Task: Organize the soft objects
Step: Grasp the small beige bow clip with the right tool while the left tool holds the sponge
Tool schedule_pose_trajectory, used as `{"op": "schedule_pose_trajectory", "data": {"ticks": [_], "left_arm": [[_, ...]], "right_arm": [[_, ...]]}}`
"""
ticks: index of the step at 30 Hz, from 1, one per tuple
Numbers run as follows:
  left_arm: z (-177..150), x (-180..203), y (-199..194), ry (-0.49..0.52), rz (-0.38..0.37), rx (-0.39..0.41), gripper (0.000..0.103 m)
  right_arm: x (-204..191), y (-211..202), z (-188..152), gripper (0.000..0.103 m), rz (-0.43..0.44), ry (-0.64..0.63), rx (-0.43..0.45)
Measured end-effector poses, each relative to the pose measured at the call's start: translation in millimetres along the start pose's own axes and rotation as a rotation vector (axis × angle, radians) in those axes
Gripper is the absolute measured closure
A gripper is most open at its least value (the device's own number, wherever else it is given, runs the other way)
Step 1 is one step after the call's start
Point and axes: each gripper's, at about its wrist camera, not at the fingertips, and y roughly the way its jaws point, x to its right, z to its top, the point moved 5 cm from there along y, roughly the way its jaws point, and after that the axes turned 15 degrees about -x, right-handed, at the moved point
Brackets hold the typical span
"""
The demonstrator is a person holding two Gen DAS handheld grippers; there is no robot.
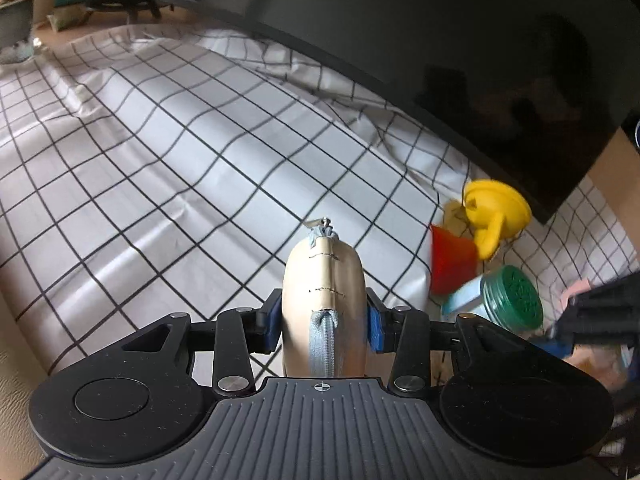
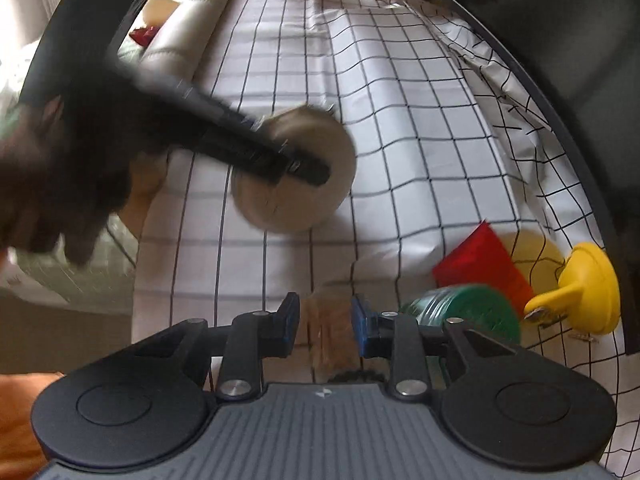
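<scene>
A round beige pouch [image 1: 324,272] with a light-blue zip stands on edge between the blue pads of my left gripper [image 1: 324,320], which is shut on it above the checked cloth [image 1: 160,140]. The right wrist view shows the same pouch [image 2: 304,204], with one black finger [image 2: 304,168] of the left gripper across it. My right gripper [image 2: 325,328] points down at the cloth with its pads apart. A blurred tan thing [image 2: 326,320] shows in the gap, and neither pad visibly presses it. The right gripper [image 1: 560,324] also appears, blurred, at the edge of the left wrist view.
At the cloth's right end are a yellow plastic piece [image 1: 496,208], a red block [image 1: 452,260] and a green-lidded jar [image 1: 512,292]. A large dark screen [image 1: 440,40] leans over the far side. A hand [image 2: 52,168] holds the left gripper. Plant pots [image 1: 16,12] stand far left.
</scene>
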Motion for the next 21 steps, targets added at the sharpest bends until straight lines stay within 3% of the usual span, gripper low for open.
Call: {"op": "schedule_pose_trajectory", "data": {"ticks": [3, 7, 16, 19, 21], "left_arm": [[-0.2, 6.4, 8.8, 0.02, 0.053, -0.049, 0.057], [-9.2, 10.3, 26.4, 0.022, 0.048, -0.129, 0.058], [-14.0, 2.0, 21.9, -0.039, 0.029, -0.065, 0.059], [-10.0, 3.8, 15.8, -0.037, 0.019, -0.05, 0.059], [-8.2, 4.6, 14.4, -0.035, 0.025, -0.051, 0.059]], "right_arm": [[-2.6, 15.2, -11.2, 0.075, -0.004, 0.035, -0.002], [3.3, 34.7, -24.4, 0.075, 0.006, 0.108, -0.016], [15.2, 55.2, -20.8, 0.076, 0.077, 0.188, -0.01], [12.1, 56.4, -18.2, 0.089, 0.097, 0.189, -0.013], [11.5, 51.2, -17.6, 0.092, 0.107, 0.188, -0.004]]}}
